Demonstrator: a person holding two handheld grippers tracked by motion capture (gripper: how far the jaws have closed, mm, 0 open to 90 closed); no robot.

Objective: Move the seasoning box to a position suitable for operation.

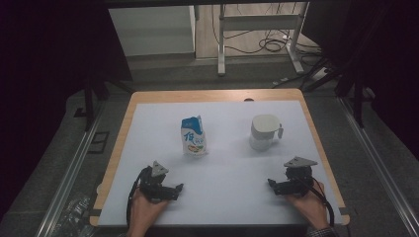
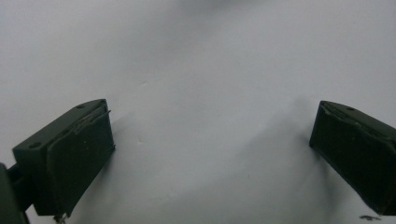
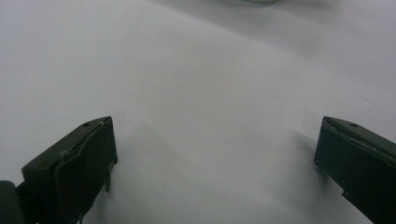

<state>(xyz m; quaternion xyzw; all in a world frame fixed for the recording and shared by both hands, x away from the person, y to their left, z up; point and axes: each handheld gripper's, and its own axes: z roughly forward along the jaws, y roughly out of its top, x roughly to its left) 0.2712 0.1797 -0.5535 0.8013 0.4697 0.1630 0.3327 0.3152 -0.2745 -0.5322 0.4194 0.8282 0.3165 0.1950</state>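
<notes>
Left gripper [image 1: 174, 189]: near left of the bench [image 1: 232, 202], resting low on the white sheet in the person's left hand [image 1: 146, 210]. Fingers [image 2: 77, 154] spread wide, nothing between them.
Right gripper [image 1: 272, 185]: near right, in the right hand [image 1: 309, 205]. Fingers [image 3: 79, 163] likewise wide apart and empty.
Milk carton [image 1: 193, 137]: upright at mid-bench, left of centre, beyond the left gripper and well apart from it.
White jug [image 1: 265, 132]: upright at mid-bench, right of centre, beyond the right gripper and well apart from it; handle on its right side.
Carton handling, judged: thin card walls, likely to dent under a hard squeeze; weight depends on fill, which cannot be told. Best held across the flat sides at mid-height, below the gabled top.
Jug handling, judged: stiff, smooth, probably slippery wall; body looks wide for the fingers. The handle or rim is the surer hold.
High view: gives the places of both objects, both hands and the floor with cables beyond the far edge.
Gripper views: give the finger gap plainly and the bare sheet beneath; the right one catches a blurred base at its top edge, possibly the jug.
</notes>
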